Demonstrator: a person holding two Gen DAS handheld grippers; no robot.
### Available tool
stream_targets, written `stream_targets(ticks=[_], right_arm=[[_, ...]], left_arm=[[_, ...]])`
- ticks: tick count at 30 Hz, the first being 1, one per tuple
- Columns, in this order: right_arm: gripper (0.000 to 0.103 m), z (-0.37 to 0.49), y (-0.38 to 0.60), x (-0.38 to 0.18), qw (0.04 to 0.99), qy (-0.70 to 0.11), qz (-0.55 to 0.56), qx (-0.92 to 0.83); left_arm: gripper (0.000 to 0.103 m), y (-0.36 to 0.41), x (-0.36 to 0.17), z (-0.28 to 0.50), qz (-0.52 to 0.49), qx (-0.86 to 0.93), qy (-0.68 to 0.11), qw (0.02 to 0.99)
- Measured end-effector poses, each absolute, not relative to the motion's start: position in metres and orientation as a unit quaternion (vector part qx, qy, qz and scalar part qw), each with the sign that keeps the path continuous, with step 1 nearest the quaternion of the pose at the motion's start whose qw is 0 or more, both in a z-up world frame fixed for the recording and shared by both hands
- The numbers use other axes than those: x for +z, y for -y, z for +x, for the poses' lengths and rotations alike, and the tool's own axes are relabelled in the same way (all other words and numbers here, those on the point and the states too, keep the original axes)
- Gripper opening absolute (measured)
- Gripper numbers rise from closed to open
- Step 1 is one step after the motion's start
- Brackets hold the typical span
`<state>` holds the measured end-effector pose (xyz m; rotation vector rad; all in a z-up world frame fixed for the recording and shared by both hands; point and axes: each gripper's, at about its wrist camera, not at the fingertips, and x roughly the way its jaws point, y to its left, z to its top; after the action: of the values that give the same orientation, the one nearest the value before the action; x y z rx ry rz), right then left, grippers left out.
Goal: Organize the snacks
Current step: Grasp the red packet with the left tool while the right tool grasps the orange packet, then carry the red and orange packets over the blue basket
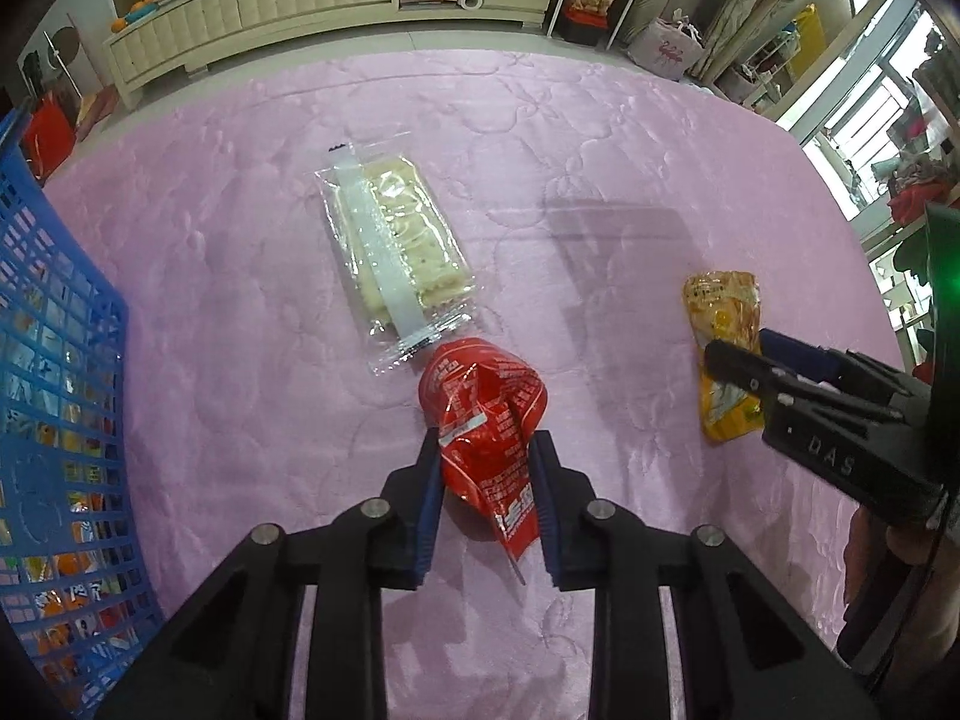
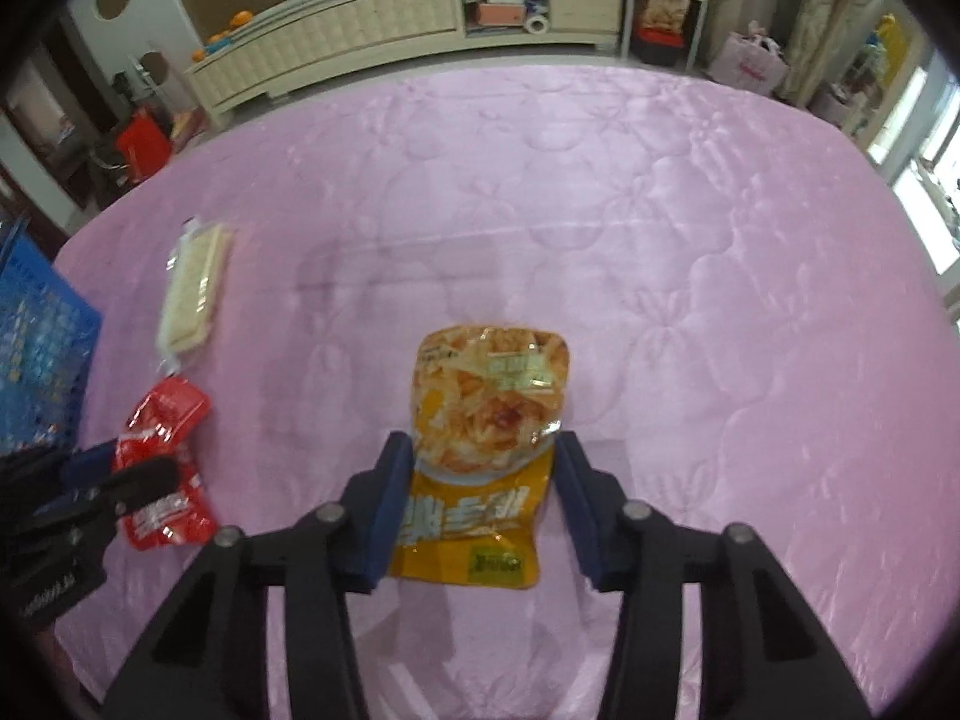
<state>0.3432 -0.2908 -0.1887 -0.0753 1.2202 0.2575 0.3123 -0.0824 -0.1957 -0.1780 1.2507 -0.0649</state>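
Two packets are in play: at lower centre the left gripper [image 1: 486, 498] pinches the red snack pouch [image 1: 483, 408], while the right gripper [image 2: 480, 504] straddles the yellow packet [image 2: 486, 420], jaws apart. Farther up, the cracker pack [image 1: 396, 252] waits; the blue basket [image 1: 54, 360] at left already looks part-filled.

You had three snack packs out on the bed: one red packet [image 1: 486, 420], one clear pack of crackers [image 1: 396, 252], one yellow-orange pouch [image 2: 486, 438]. One blue basket [image 1: 54, 420] sat at the left, with more packs inside, too hidden to count. Two tongs: left [image 1: 485, 480], right [image 2: 483, 480].
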Motion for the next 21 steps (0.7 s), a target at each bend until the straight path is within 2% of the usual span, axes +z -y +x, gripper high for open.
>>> stream_targets(ticks=[2,5,12,21], right_arm=[[0.035,0.337,0.289,-0.188,0.813,-0.567,-0.038,0.129],[0.032,0.325,0.286,-0.187,0.815,-0.561,-0.029,0.14],[0.032,0.294,0.28,-0.166,0.814,-0.556,0.008,0.17],[0.032,0.235,0.245,-0.093,0.836,-0.508,-0.022,0.208]], left_arm=[[0.025,0.082,-0.193,0.309,-0.082,-0.034,-0.581,0.809],[0.025,0.079,-0.188,0.301,-0.079,-0.041,-0.577,0.812],[0.025,0.071,-0.163,0.269,-0.072,-0.045,-0.567,0.82],[0.025,0.053,-0.107,0.225,-0.081,-0.044,-0.528,0.844]])
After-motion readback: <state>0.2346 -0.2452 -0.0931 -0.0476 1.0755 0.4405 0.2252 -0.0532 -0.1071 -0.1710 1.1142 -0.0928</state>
